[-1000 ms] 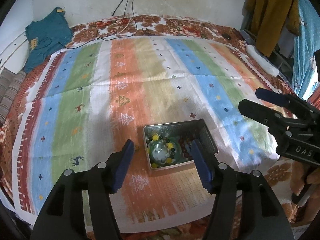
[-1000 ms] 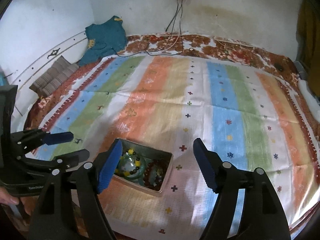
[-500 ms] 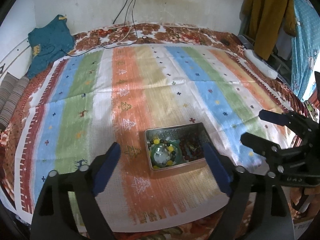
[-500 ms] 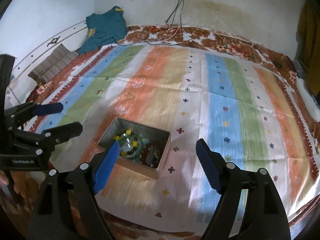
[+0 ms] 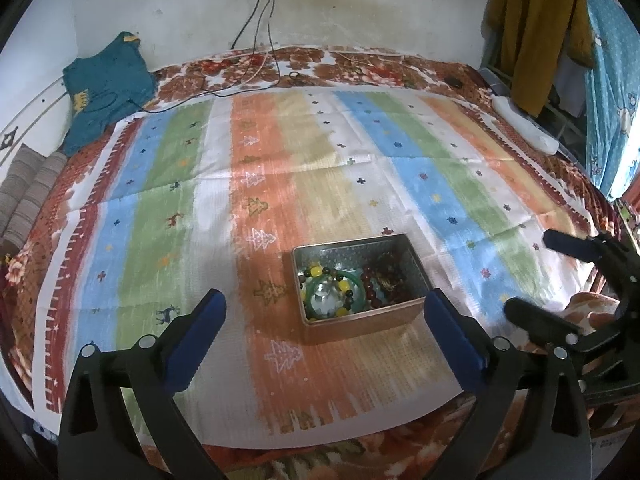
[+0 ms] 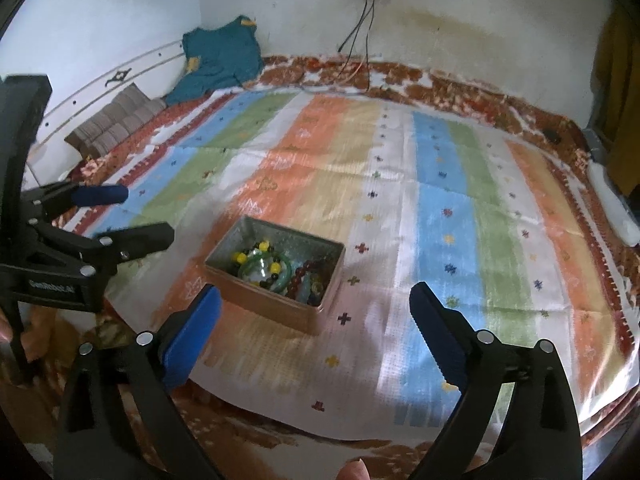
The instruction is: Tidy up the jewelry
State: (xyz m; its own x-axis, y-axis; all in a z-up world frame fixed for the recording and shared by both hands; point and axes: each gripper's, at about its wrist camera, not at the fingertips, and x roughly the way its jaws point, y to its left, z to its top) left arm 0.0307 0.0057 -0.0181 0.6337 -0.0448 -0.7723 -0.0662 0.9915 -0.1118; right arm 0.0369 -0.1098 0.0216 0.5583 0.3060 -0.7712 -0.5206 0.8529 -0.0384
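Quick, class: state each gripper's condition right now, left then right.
Left gripper: open, jaws just widened, holding nothing; the jewelry tin sits beyond them.
Right gripper: open, jaws just widened, empty.

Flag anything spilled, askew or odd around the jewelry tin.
Nothing spilled: the bracelets lie jumbled inside the open metal tin, which sits upright, skewed to the stripes of the striped cloth. No piece lies loose on it.

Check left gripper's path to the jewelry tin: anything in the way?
Nothing visible. The left gripper, jaws just opened wide and empty, hovers short of the tin; only bare striped cloth lies between. The right gripper sits off to the side.
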